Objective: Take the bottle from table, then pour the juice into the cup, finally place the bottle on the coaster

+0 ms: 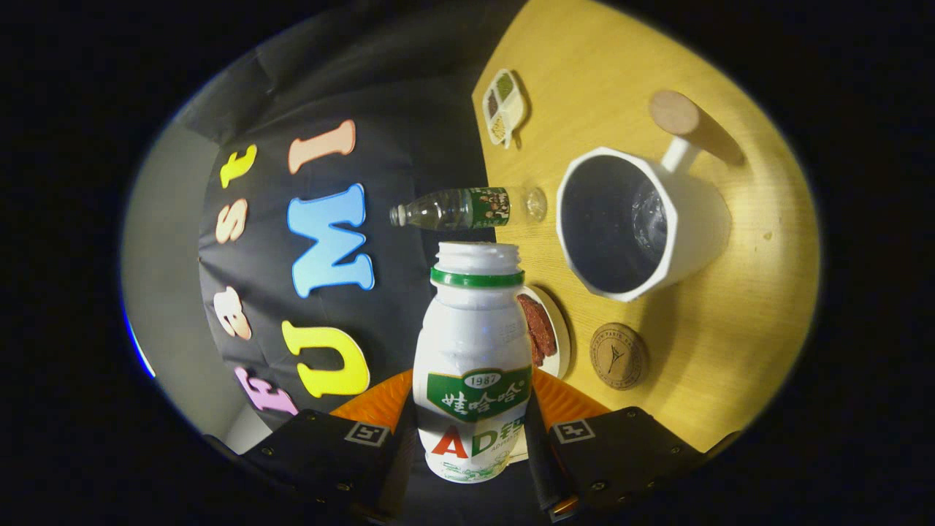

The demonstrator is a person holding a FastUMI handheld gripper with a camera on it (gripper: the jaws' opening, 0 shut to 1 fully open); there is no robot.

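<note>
The gripper (473, 438) has its two fingers closed on the lower body of the bottle (473, 365), one finger pressing at each side, so the opening between them is just as wide as the bottle. The bottle is white with a green ring under its mouth, and its cap is off. The whole scene is rolled in this view, so the wooden table (730, 343) stands like a wall at the 3 o'clock side, which shows that the bottle is tipped far over and held off the table.

Just behind the bottle, at about 2 o'clock from its label, is a small white plate (561, 332) with something dark red on it. An orange object (380, 400) shows behind the fingers on both sides of the bottle. At 3 o'clock from the bottle, near the plate, lies the round brown coaster (619, 356), flat on the table with nothing on it.

Beyond the coaster, at 1 o'clock from the bottle mouth, is the white cup (628, 223) with angular walls and a wooden handle; its dark inside faces the bottle mouth. At 12 o'clock from the mouth is a clear plastic bottle (467, 208) with a green label. Farthest, at 12 to 1 o'clock, is a small divided dish (504, 106).
</note>
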